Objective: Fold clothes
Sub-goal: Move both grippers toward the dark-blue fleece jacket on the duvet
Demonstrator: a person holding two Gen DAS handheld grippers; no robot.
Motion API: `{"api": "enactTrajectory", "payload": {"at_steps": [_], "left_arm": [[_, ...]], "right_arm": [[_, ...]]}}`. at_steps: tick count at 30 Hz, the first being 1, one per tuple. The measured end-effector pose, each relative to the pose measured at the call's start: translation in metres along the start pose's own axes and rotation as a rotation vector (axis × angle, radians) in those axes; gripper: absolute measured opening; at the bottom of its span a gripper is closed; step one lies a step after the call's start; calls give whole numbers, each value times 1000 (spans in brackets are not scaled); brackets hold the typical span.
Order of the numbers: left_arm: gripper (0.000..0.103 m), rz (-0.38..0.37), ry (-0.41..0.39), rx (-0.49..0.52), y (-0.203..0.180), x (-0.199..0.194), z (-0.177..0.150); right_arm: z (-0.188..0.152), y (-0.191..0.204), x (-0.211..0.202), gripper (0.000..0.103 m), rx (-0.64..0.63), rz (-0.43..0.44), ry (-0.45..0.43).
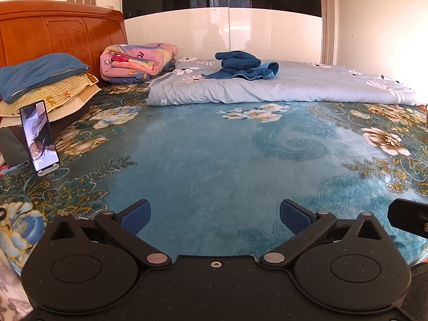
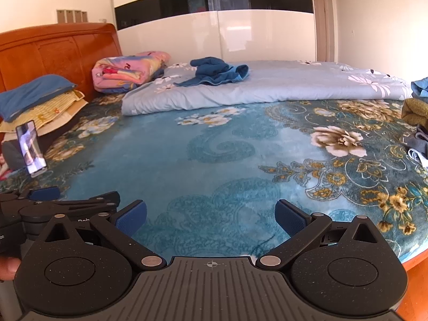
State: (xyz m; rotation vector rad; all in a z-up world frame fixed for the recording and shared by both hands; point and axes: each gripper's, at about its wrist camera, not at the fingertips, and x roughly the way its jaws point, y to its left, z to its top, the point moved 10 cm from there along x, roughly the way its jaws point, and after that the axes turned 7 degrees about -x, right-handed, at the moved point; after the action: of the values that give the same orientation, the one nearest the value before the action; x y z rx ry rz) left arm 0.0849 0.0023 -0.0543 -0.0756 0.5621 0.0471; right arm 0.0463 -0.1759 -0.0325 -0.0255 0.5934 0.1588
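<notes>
A crumpled dark blue garment (image 1: 244, 65) (image 2: 216, 72) lies far back on the pale blue floral quilt (image 1: 294, 87) (image 2: 281, 84). At the bed's right edge in the right wrist view sits a small pile of clothes (image 2: 416, 112): blue, olive and grey pieces. My left gripper (image 1: 215, 215) hovers open over the teal floral blanket (image 1: 214, 160), nothing between its blue pads. My right gripper (image 2: 211, 215) is open too, low over the same blanket (image 2: 214, 160). The left gripper (image 2: 42, 200) shows at the left of the right wrist view.
A phone (image 1: 40, 136) (image 2: 30, 149) stands propped on a stand at the left. Stacked pillows (image 1: 45, 83) and a folded pink blanket (image 1: 136, 60) lie by the wooden headboard (image 1: 61, 29). A white wardrobe (image 1: 227, 26) stands behind the bed.
</notes>
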Motion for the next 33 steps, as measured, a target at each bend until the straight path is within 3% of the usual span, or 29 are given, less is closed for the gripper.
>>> {"api": "enactTrajectory", "payload": {"at_steps": [10,15,23,28,33], "left_arm": [[102,4,48,16,-2,12,-9],[102,3,35,21,0,21,-14],[102,-85,2,-38,7,41,-5],[102,-126,-31,-80,16,57,11],[102,-114,-83,-111,27,72,36]], "right_arm": [[-12,-2,15,103,20,16,39],[-14,-3,24,103,34,30,65],[-8,-14,44,103,30,63,79],[14,-33,57,103,-21,3,19],[48,-47,76,103,-72,-63,-56]]}}
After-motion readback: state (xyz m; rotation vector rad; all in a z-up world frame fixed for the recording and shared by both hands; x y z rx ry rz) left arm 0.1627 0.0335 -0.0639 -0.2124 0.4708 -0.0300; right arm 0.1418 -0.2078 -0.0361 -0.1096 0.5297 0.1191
